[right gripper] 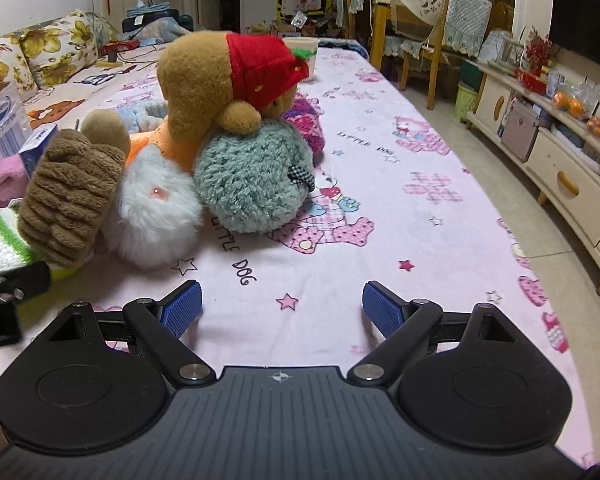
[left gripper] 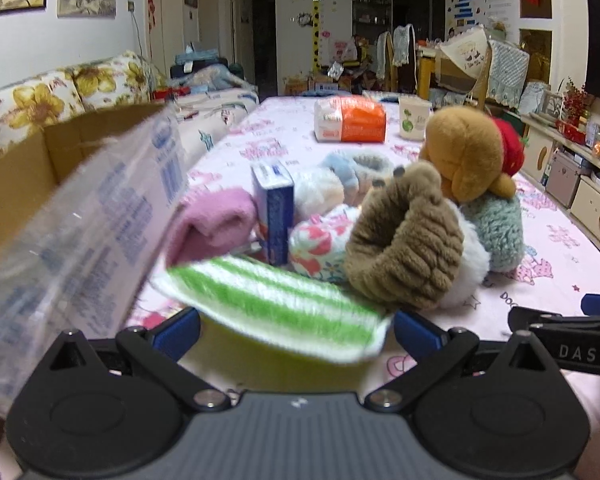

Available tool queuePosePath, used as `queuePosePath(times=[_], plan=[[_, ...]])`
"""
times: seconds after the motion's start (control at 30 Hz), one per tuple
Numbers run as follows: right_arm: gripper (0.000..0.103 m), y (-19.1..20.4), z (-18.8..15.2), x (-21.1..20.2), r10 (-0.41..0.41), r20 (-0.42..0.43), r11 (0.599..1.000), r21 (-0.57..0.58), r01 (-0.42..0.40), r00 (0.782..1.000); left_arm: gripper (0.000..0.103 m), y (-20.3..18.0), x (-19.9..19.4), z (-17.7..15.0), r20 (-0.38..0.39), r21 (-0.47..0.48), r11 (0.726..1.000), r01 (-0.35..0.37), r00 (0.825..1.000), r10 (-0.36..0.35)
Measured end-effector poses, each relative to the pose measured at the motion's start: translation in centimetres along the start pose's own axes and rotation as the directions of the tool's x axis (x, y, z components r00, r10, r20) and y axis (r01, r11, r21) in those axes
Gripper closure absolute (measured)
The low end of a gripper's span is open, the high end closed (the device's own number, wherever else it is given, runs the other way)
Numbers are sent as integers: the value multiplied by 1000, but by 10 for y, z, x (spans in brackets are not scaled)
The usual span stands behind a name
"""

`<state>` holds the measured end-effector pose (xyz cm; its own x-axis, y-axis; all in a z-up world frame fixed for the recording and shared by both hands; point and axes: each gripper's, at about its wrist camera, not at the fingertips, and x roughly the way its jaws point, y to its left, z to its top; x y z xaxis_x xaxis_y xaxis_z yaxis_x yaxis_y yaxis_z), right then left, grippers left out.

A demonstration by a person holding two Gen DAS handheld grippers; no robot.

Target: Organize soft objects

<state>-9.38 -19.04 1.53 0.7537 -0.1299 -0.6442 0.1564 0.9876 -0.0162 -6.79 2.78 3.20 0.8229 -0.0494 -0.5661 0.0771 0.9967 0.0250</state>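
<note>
A pile of soft things lies on the pink printed tablecloth [right gripper: 380, 216]: a brown plush bear with a red hat [right gripper: 228, 76], a grey-green fuzzy ball [right gripper: 248, 184], a white fluffy toy [right gripper: 156, 216], a brown ribbed fuzzy piece [left gripper: 404, 248], a pink towel [left gripper: 216, 220] and a floral cloth [left gripper: 320, 244]. A green-and-white striped cloth [left gripper: 276, 304] lies between the wide-open fingers of my left gripper [left gripper: 296, 330], blurred; I cannot tell if it touches them. My right gripper [right gripper: 282, 308] is open and empty, low over the table in front of the pile.
A cardboard box [left gripper: 16, 188] stands at the left with a clear plastic pack [left gripper: 80, 240] leaning at it. A blue carton [left gripper: 276, 212] stands in the pile. An orange-white pack [left gripper: 350, 119] and a white cup [left gripper: 414, 116] sit farther back. A cabinet [right gripper: 560, 176] runs along the right.
</note>
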Motion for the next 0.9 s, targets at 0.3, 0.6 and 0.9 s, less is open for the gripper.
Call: queuePosePath(times=[0.3,0.6,0.9], plan=[[0,9,-1,-33,4,65,999,-36,-2,998,1,22,-42,8,72,-28,999,-35,997,37],[0,30,1,-73,70,131,996,-66,-61,989,1,37,-80,14,122,-44,996,-76,989,81],[0,57,5,-121,177,195,982,-100,-160,965,1,60,-120,23,202,-67,986,-152,966,163]])
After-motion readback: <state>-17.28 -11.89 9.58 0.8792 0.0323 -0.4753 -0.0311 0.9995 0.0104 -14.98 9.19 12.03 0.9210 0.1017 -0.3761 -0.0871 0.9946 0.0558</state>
